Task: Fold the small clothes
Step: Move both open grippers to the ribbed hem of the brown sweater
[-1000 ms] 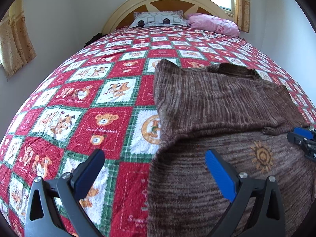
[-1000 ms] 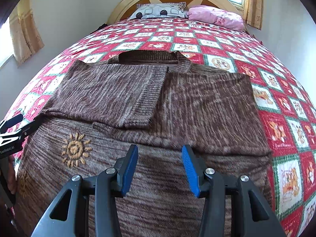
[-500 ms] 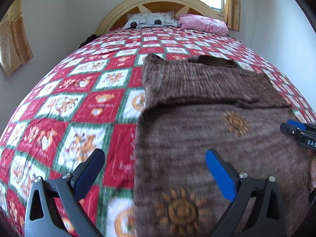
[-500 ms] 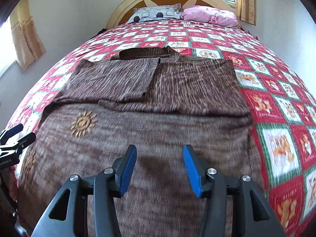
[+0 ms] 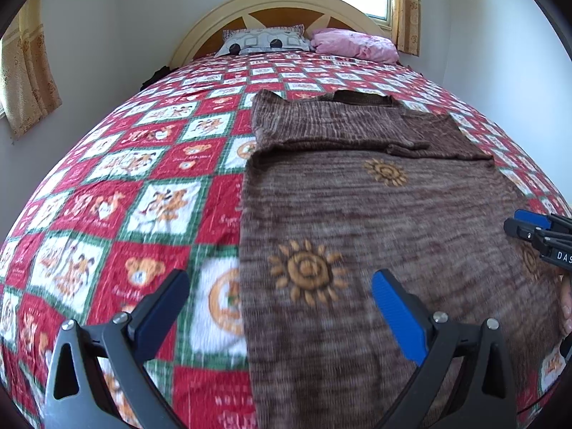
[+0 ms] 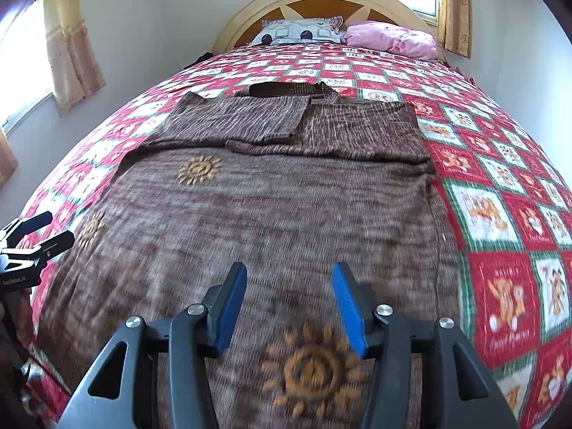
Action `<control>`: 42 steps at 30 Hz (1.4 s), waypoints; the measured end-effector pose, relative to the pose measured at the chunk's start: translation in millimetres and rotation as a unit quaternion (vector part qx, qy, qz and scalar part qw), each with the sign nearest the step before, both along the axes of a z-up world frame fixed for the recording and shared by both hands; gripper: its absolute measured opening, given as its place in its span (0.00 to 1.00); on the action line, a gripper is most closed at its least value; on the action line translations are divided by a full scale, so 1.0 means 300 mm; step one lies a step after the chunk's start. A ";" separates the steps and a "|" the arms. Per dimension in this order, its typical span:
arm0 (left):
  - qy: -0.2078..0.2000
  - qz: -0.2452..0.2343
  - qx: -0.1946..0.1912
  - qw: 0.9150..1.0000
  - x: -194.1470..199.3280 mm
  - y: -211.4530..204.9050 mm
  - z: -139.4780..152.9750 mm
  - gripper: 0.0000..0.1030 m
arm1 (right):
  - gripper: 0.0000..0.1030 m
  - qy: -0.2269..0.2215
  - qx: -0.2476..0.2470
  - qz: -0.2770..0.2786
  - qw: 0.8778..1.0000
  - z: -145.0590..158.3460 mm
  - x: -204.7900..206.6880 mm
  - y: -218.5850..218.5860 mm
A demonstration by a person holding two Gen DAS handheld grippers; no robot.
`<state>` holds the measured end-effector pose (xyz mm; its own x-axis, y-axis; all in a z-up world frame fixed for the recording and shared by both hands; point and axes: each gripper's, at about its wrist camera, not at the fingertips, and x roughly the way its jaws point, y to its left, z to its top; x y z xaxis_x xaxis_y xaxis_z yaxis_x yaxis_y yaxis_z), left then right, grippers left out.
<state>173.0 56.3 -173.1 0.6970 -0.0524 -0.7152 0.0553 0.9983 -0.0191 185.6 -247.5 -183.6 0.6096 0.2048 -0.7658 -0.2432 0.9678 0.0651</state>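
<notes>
A brown knit sweater (image 5: 375,214) with orange sun motifs lies flat on the bed, both sleeves folded in across its upper part; it also shows in the right wrist view (image 6: 271,207). My left gripper (image 5: 282,311) is open and empty, low over the sweater's left edge near the hem. My right gripper (image 6: 289,304) is open and empty over the sweater's lower middle, above a sun motif (image 6: 314,368). The right gripper's tips (image 5: 532,228) show at the right edge of the left wrist view, and the left gripper (image 6: 32,246) at the left edge of the right wrist view.
The bed is covered by a red, green and white patchwork quilt (image 5: 125,186) with bear prints. A patterned pillow (image 5: 264,41) and a pink pillow (image 5: 357,44) lie by the headboard. Walls and curtained windows flank the bed.
Both grippers have pulled back toward the foot of the bed, from near the folded sleeves to the sweater's lower part. More of the hem area and sun motifs show. Both stay open.
</notes>
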 end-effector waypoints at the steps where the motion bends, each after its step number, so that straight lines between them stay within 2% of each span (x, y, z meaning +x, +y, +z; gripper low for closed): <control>1: 0.000 -0.001 0.001 1.000 -0.009 0.001 -0.001 1.00 | 0.50 0.000 -0.001 0.000 1.000 -0.001 -0.018 -0.002; 10: 0.003 -0.010 0.014 1.000 -0.089 -0.018 -0.018 1.00 | 0.50 0.004 0.000 -0.006 1.000 -0.017 -0.142 -0.033; 24: 0.003 -0.034 0.032 0.999 -0.191 -0.062 -0.019 1.00 | 0.51 0.012 0.005 -0.008 1.000 -0.030 -0.246 -0.053; 28: 0.004 -0.039 0.036 0.999 -0.217 -0.081 -0.022 1.00 | 0.58 0.014 0.010 0.001 1.000 -0.032 -0.276 -0.055; 34: 0.004 -0.055 0.045 0.997 -0.251 -0.112 -0.030 1.00 | 0.58 0.017 0.011 -0.006 1.000 -0.035 -0.320 -0.070; 42: 0.005 -0.048 0.057 0.997 -0.288 -0.110 -0.044 1.00 | 0.58 0.015 0.012 -0.012 1.000 -0.040 -0.374 -0.088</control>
<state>86.5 23.2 -186.2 0.6862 -0.0360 -0.7266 0.1508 0.9841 0.0937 73.3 -273.9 -195.5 0.5913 0.2095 -0.7787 -0.2183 0.9712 0.0956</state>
